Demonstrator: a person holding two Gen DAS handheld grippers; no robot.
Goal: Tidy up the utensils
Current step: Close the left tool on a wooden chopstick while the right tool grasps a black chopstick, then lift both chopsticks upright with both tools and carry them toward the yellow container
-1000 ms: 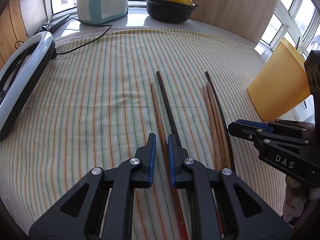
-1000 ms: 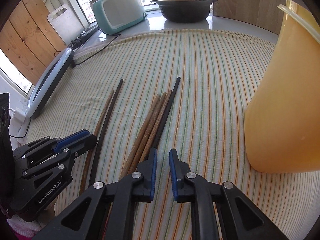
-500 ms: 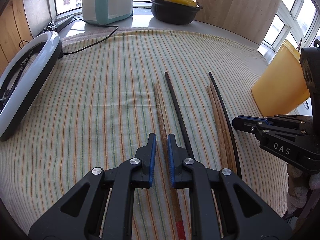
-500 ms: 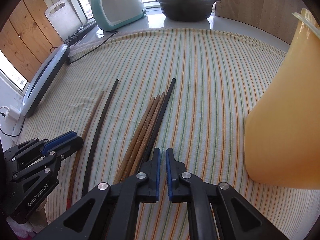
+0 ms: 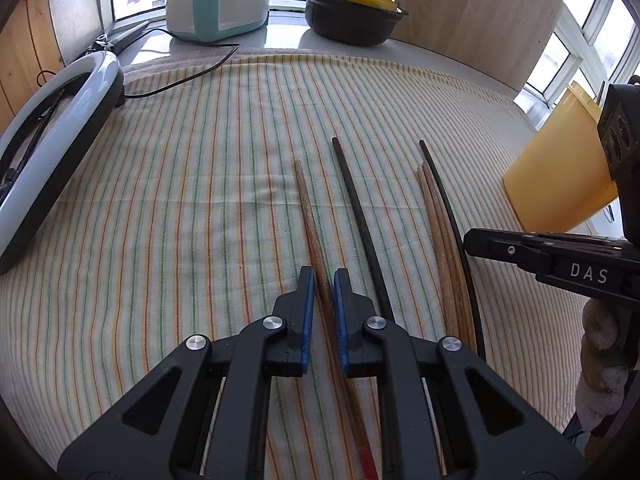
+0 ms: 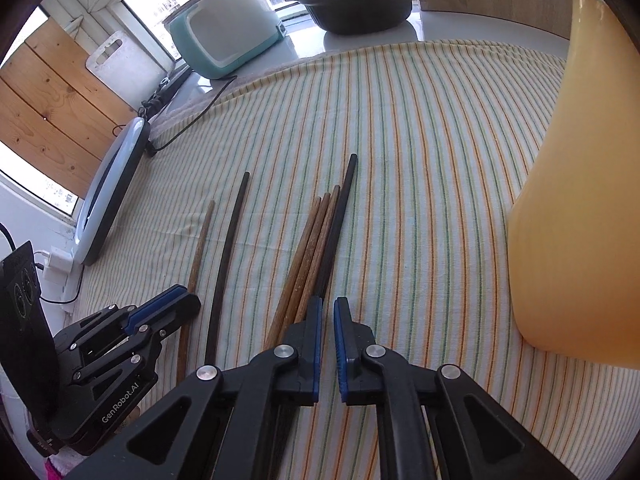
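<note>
Left claw (image 5: 321, 276) narrowly spread, straddling a brown chopstick (image 5: 310, 216) on the striped cloth (image 5: 180, 200); right claw (image 6: 327, 306) nearly closed, nothing between, just beside the chopstick bundle (image 6: 316, 236); yellow container (image 6: 580, 200) stands right, contents hidden; lidded black pot (image 5: 352, 16) behind, probably shut.

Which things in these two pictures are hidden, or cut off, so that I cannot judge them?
- Left wrist view: the near end of the brown chopstick runs under the left hand-held gripper; whether the pads touch it is unclear.
- Right wrist view: the bundle of chopsticks disappears under the right hand-held gripper.
- Both views: the yellow container is cut off; its inside is unseen.
</note>
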